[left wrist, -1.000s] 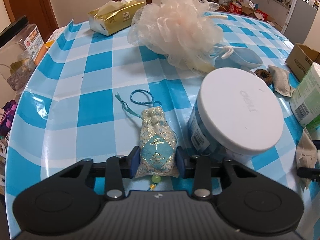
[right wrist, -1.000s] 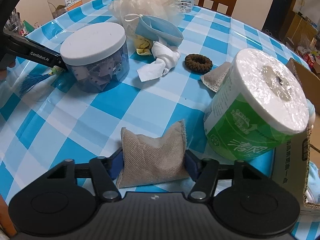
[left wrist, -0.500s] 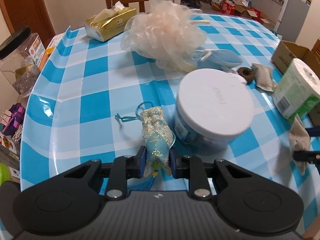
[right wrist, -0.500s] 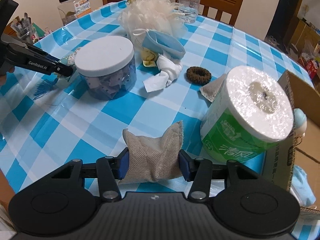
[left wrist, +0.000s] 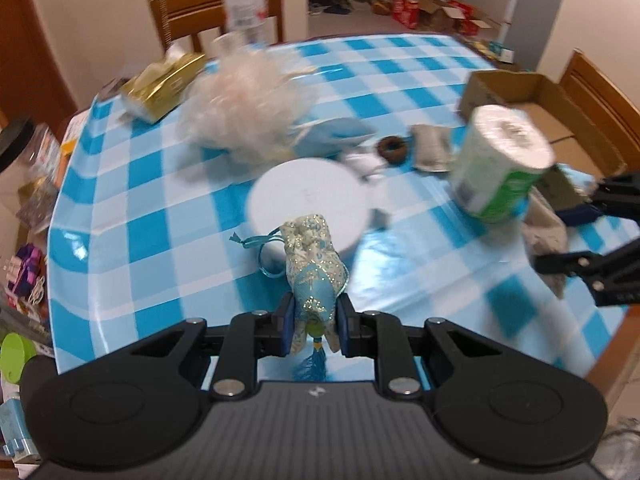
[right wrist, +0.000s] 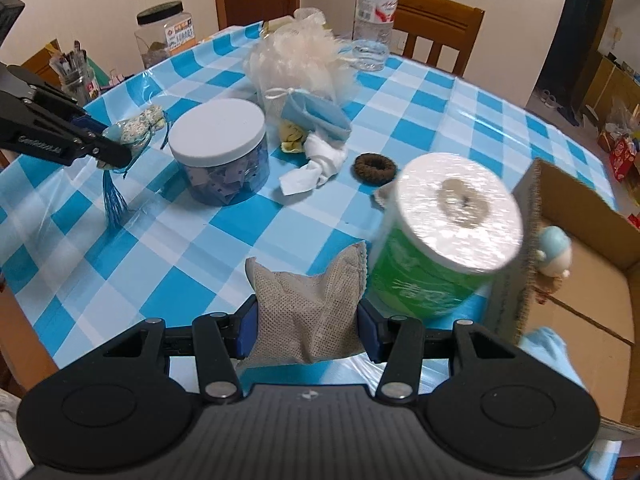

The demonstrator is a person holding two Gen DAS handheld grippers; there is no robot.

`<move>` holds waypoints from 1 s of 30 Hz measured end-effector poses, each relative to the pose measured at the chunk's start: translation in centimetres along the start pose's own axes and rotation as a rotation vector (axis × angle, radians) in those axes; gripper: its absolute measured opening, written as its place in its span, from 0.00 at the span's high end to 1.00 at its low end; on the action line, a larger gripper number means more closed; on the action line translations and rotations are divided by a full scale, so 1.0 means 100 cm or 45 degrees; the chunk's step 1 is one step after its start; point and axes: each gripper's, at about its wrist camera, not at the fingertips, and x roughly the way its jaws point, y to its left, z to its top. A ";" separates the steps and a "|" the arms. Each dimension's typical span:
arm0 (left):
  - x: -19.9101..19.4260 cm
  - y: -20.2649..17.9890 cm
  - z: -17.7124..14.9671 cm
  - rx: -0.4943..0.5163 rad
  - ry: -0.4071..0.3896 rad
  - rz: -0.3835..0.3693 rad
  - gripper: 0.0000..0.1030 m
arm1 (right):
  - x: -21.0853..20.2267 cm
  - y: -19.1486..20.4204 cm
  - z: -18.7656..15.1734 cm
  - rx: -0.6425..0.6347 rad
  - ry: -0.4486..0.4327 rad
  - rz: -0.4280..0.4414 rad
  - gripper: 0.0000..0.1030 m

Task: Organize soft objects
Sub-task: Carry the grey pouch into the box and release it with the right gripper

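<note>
Both claws have just left the desk point(right wrist: 132, 264) with their loads. The left claw point(left wrist: 313, 326), whose jaws have just been closing, is now clamped tight on the embroidered blue sachet point(left wrist: 314, 264), which a second ago lay flat on the checked cloth and now hangs clear, its tassel dangling below. The right claw point(right wrist: 306, 330) closed a little further early in that second and grips the grey mesh pouch point(right wrist: 306, 306), also lifted off the surface. With two soft items in hand at once, the picking step looks finished and the carry to a container is what remains; the open cardboard box point(right wrist: 580, 240) at the right edge of the desk, already holding a small plush doll point(right wrist: 554, 250), seems the likely destination. In the way for the right claw stands the wrapped toilet roll point(right wrist: 444, 236), just beside the pouch and between it and the box wall, so a low sweep could knock it over. The left claw has farther to go, past the white-lidded jar point(right wrist: 218, 150) near the sachet. Other soft things wait at the far side: a bath pouf point(right wrist: 300, 58), a blue face mask point(right wrist: 316, 114), a white cloth point(right wrist: 316, 162) and a brown scrunchie point(right wrist: 375, 166).
</note>
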 end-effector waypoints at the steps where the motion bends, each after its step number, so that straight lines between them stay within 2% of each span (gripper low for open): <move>1: -0.004 -0.006 0.002 0.011 -0.005 -0.009 0.81 | -0.004 -0.003 -0.001 0.000 -0.003 -0.001 0.46; 8: -0.026 -0.058 0.018 0.093 -0.046 -0.100 0.81 | -0.041 -0.030 -0.017 -0.002 -0.033 -0.029 0.46; 15: -0.031 -0.114 0.036 0.174 -0.077 -0.172 0.81 | -0.071 -0.068 -0.034 -0.011 -0.056 -0.080 0.46; 21: -0.030 -0.156 0.048 0.228 -0.096 -0.191 0.81 | -0.083 -0.104 -0.042 -0.014 -0.079 -0.127 0.46; 30: -0.030 -0.192 0.059 0.207 -0.119 -0.157 0.81 | -0.073 -0.154 -0.030 -0.057 -0.113 -0.127 0.46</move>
